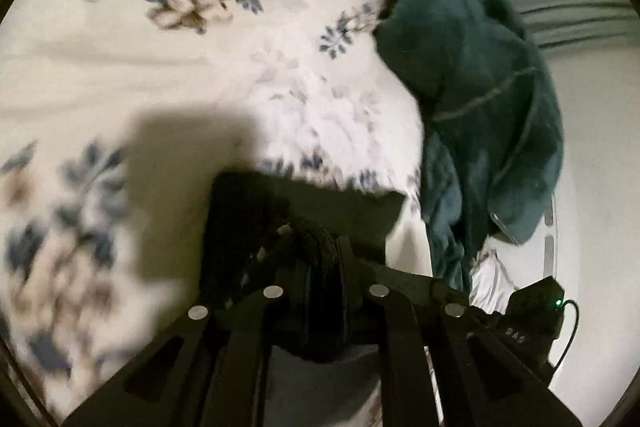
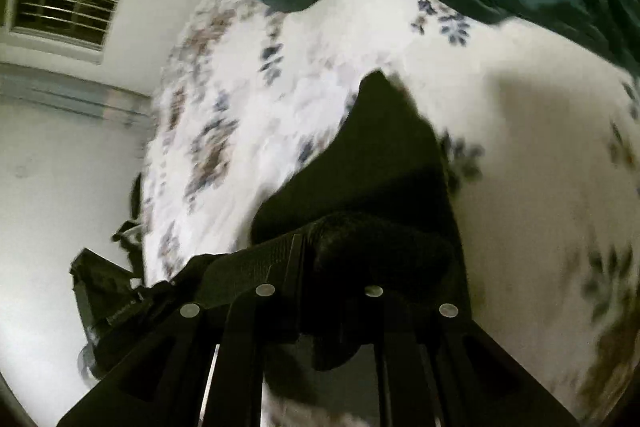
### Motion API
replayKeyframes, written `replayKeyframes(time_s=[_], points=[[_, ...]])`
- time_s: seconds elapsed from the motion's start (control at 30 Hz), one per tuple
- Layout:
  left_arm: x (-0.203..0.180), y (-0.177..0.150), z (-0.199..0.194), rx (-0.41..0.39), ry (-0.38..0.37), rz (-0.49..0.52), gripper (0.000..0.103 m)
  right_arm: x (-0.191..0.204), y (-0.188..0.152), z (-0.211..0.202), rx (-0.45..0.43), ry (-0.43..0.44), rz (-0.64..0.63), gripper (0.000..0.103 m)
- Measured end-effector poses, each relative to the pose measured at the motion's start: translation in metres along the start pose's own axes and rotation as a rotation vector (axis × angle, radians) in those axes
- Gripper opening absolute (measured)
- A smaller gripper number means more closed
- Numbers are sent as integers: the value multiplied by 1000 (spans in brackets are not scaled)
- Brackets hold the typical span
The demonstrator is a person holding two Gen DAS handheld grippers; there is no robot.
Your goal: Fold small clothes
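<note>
Both hand-held grippers, left hand-held gripper (image 1: 320,267) and right hand-held gripper (image 2: 340,259), pinch a black garment (image 2: 368,163) above the floral bedspread (image 1: 160,75); a teal garment (image 1: 480,87) lies crumpled nearby.

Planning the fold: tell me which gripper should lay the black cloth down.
Either, probably together: the left gripper and right gripper are each shut on the black cloth, lifted above the floral bedsheet. The teal garment lies aside.

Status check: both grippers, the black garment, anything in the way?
Left gripper, right gripper both shut on black garment. Garment above floral bedspread. Teal garment heaped nearby.
</note>
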State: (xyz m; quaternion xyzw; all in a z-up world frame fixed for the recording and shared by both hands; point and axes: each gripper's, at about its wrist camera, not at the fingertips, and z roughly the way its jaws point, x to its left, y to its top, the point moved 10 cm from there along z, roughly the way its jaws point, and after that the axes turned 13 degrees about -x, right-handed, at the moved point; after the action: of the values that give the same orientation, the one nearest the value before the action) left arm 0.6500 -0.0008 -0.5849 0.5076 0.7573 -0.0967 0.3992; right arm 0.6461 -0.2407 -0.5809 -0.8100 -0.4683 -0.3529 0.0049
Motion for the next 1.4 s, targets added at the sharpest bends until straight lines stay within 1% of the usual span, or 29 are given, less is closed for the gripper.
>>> replayKeyframes(time_s=[0.03,0.07,0.1,0.13,0.17,0.2,0.23,0.27,0.33,0.43,0.5,0.53,0.57,0.6,0.63,0.73,0.8,0.83,0.9,0.97,1.0,1.03,1.07,1.1,1.13,1.2,1.27,1.3,1.4], points=[[3,8,19,33,-3,-21,24,-5,8,16,18,-7,18,13],[3,14,28,51,-10,-23,55,-13,13,31,61,-3,61,13],[1,19,34,54,-33,-26,73,-19,16,44,100,15,112,19],[-3,26,32,37,-73,-36,84,-22,20,51,117,51,155,21],[-7,29,27,21,-100,-43,84,-25,28,51,88,90,174,24],[-9,33,20,1,-130,-54,84,-26,36,45,42,125,173,49],[-6,36,14,-19,-134,-58,84,-27,42,38,9,172,177,78],[-2,39,11,-35,-122,-52,84,-28,44,32,-4,196,187,84],[6,39,10,-46,-75,-4,84,-38,47,23,-28,170,174,85],[19,28,30,8,80,201,84,-51,39,31,3,28,31,85],[19,22,44,20,131,329,82,-50,32,48,42,-37,-78,85],[17,20,48,13,138,387,72,-49,30,57,58,-65,-129,83],[10,18,52,1,125,444,14,-46,27,67,71,-85,-186,78],[6,19,53,-13,129,491,8,-43,26,73,74,-105,-226,52],[4,21,51,-33,138,513,5,-41,25,79,77,-135,-268,9],[9,37,41,-104,138,479,2,-27,37,69,-33,-163,-342,7],[32,47,46,-83,163,412,2,-30,46,67,-76,-178,-326,7],[45,49,53,-60,185,386,2,-35,46,71,-63,-194,-315,7],[65,51,62,-15,243,374,2,-51,36,89,28,-254,-333,7],[69,50,61,18,211,306,5,-56,33,93,71,-270,-343,8],[66,50,52,14,197,296,6,-54,34,88,74,-250,-323,14],[63,49,42,2,178,289,16,-52,36,80,71,-234,-303,28],[57,46,28,-15,139,270,46,-49,37,69,66,-206,-292,38],[52,40,12,-28,107,252,68,-45,35,59,64,-171,-292,57],[48,33,-3,-40,91,240,99,-43,31,49,70,-148,-298,68],[43,10,-35,-64,40,210,99,-46,19,29,104,-112,-315,70],[44,-19,-62,-88,15,164,99,-52,-1,14,163,-81,-305,86],[47,-39,-77,-102,3,119,99,-56,-12,7,185,-62,-294,100],[63,-103,-102,-115,15,-39,99,-75,-44,-15,241,-30,-254,102]])
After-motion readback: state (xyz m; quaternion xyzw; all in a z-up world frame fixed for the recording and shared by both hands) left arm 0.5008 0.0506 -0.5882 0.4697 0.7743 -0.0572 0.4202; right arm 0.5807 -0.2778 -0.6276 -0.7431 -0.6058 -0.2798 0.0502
